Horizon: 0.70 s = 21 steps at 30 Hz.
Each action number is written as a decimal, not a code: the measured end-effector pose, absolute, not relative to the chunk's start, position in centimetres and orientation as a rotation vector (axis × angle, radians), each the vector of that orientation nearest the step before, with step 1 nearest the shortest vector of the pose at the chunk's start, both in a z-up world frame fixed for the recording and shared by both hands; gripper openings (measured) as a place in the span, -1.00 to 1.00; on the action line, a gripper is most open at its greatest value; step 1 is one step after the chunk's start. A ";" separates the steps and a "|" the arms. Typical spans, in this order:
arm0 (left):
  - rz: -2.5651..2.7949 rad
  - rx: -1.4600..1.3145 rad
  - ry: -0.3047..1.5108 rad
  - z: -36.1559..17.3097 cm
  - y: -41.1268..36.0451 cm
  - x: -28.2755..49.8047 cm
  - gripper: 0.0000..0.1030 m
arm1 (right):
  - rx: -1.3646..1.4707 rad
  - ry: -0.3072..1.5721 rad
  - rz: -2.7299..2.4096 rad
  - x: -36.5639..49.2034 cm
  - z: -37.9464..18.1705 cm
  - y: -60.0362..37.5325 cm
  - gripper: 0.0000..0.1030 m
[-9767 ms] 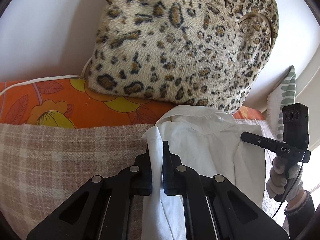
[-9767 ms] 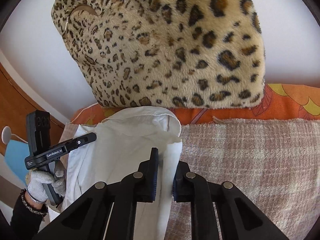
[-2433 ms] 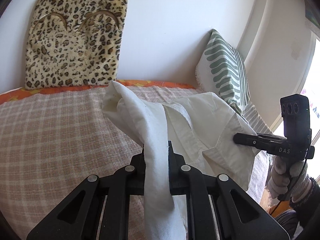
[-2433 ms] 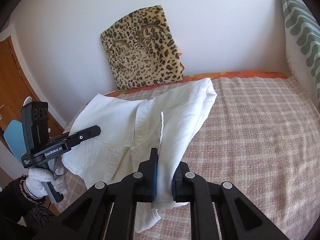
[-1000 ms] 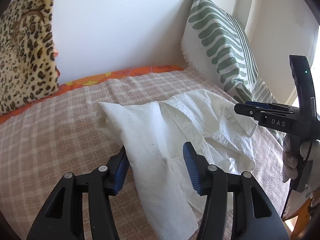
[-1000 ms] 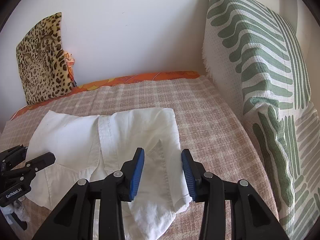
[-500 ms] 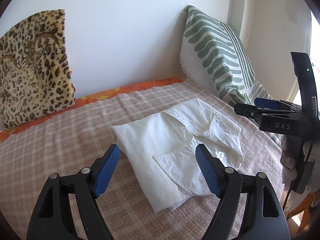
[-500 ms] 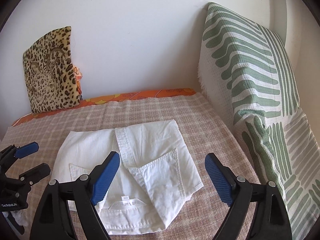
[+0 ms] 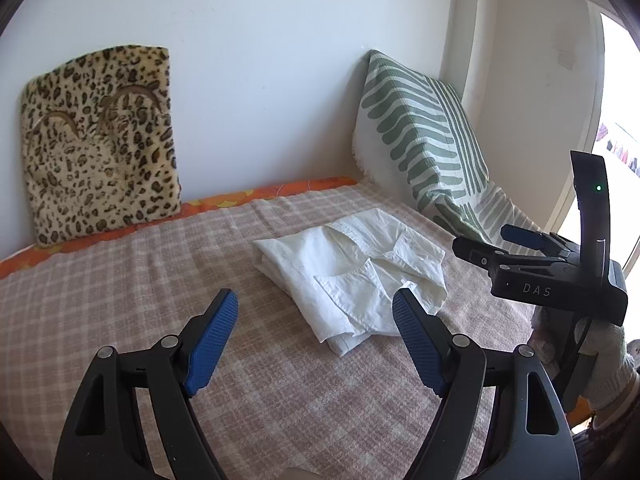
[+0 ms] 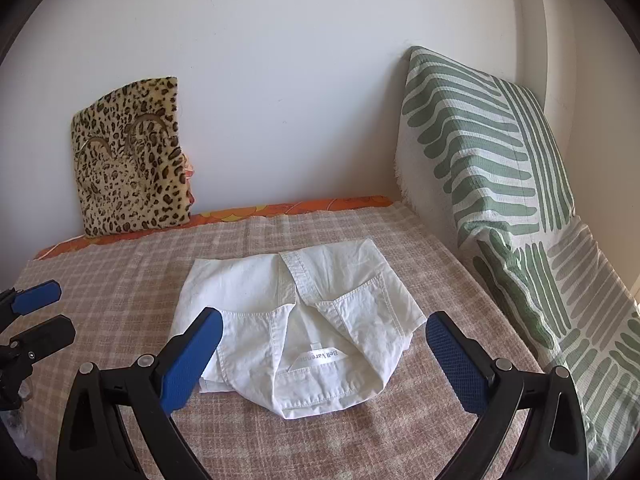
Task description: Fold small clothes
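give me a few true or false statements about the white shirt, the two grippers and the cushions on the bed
1. The white shirt lies folded on the checked blanket. True.
2. The right gripper is clamped on the shirt. False: its fingers stand wide apart, having just opened, with nothing pressed between them.
3. The left gripper is open and holds nothing. True.
4. The leopard cushion lies flat on top of the shirt. False: it leans against the wall, apart from the shirt.
5. A green striped pillow stands at the right side of the bed. True.
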<state>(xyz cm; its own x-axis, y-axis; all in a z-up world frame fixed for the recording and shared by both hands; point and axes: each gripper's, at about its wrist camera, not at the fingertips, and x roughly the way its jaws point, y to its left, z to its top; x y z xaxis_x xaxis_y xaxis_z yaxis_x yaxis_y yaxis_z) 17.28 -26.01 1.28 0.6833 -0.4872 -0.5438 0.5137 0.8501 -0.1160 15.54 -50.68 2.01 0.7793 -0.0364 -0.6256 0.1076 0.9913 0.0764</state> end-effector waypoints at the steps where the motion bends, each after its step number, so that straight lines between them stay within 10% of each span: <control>1: -0.558 0.053 0.595 1.3 -25.7 16.9 0.55 | 0.108 0.670 -0.086 15.1 2.0 -50.3 1.00; 21: -0.508 0.105 0.575 0.9 -21.7 12.9 0.89 | 0.103 0.630 -0.129 11.7 1.5 -47.7 1.00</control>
